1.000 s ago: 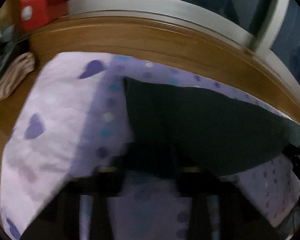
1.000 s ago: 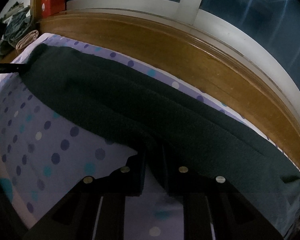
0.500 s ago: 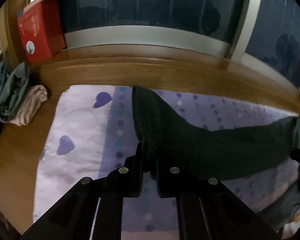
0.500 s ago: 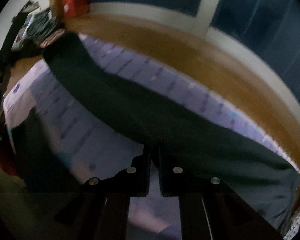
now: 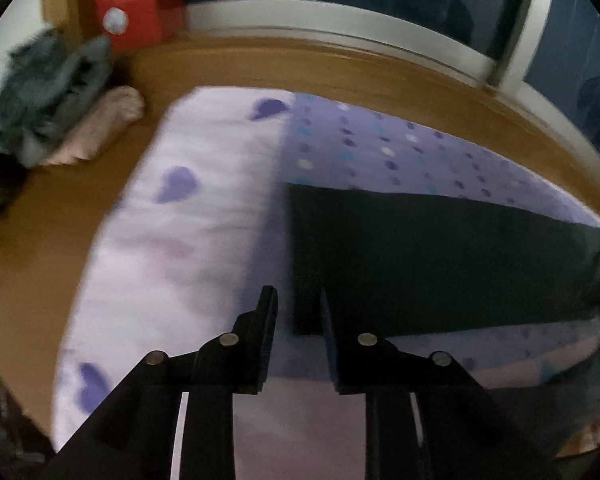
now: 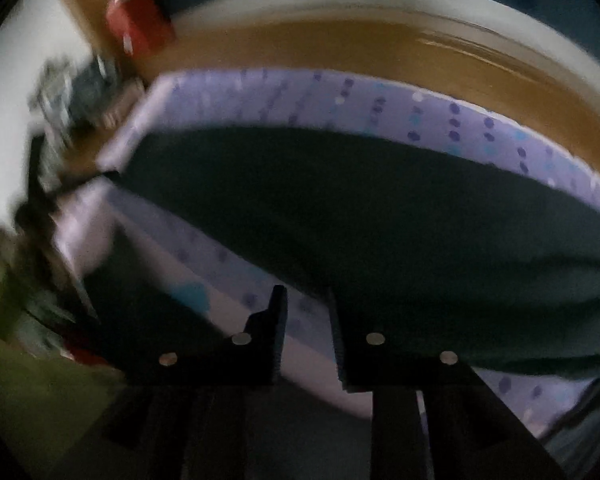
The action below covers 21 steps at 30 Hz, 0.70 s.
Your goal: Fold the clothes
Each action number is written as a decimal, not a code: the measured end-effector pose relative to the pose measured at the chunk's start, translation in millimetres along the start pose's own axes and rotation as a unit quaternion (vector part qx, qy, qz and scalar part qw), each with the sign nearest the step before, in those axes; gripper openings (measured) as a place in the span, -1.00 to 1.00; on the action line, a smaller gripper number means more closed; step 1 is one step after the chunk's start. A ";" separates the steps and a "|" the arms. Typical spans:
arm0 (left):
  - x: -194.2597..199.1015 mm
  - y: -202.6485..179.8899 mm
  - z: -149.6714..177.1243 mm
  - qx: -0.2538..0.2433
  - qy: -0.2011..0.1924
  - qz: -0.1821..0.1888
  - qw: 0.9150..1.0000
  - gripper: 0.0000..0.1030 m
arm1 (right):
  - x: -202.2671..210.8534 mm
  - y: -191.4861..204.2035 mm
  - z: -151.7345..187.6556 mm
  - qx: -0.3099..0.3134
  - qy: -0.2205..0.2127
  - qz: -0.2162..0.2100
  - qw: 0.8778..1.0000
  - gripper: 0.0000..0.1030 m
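Wooden floor (image 5: 40, 240) under everything, brown, running to a pale window frame (image 5: 340, 28) along the far side. Lilac mat (image 5: 172, 260) spread on the floor — left part pale with purple hearts, right part (image 5: 400, 148) darker lilac with small blue and white dots. Same mat in the right wrist view (image 6: 420, 112), dotted band visible beyond the garment.

Dark green garment (image 5: 440, 256) lying flat on the dotted part of the mat, a long band with a straight left edge and a squared near-left corner. Same garment in the right wrist view (image 6: 360, 208), filling the middle of the frame, far edge curved by the lens. Both views motion-blurred; fabric detail not readable.

Red box (image 5: 128, 4) standing at the far left against the wall. Heap of grey-blue clothes (image 5: 48, 92) on the floor at left, off the mat, with a pinkish rolled piece (image 5: 104, 128) just beside it, toward the mat.

Left gripper (image 5: 294, 300) over the garment's near-left corner, jaws parted by a narrow gap, nothing clamped between them — contact with the cloth not discernible. Right gripper (image 6: 306, 300) at the garment's near edge, jaws likewise parted by a narrow gap, mat showing between the fingers, nothing held.
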State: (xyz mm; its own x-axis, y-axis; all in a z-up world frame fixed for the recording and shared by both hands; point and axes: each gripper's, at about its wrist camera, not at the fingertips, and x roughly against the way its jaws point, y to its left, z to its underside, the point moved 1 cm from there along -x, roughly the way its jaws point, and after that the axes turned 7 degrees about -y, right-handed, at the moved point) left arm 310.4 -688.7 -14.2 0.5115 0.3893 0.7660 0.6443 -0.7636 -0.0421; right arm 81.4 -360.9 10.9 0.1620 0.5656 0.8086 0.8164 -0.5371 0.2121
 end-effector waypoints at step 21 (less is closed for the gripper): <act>-53.2 -263.3 -25.6 -0.139 0.035 0.213 0.967 -0.53 | -67.7 -87.3 -42.3 0.049 -0.014 0.052 0.997 -0.33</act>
State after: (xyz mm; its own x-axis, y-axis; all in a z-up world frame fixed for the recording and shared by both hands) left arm 99.0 -521.6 -27.4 0.6504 -0.0188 0.7594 0.2017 -0.9595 -0.1966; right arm -24.2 -378.8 -39.1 0.2625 0.5277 0.8078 0.8443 -0.5310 0.0725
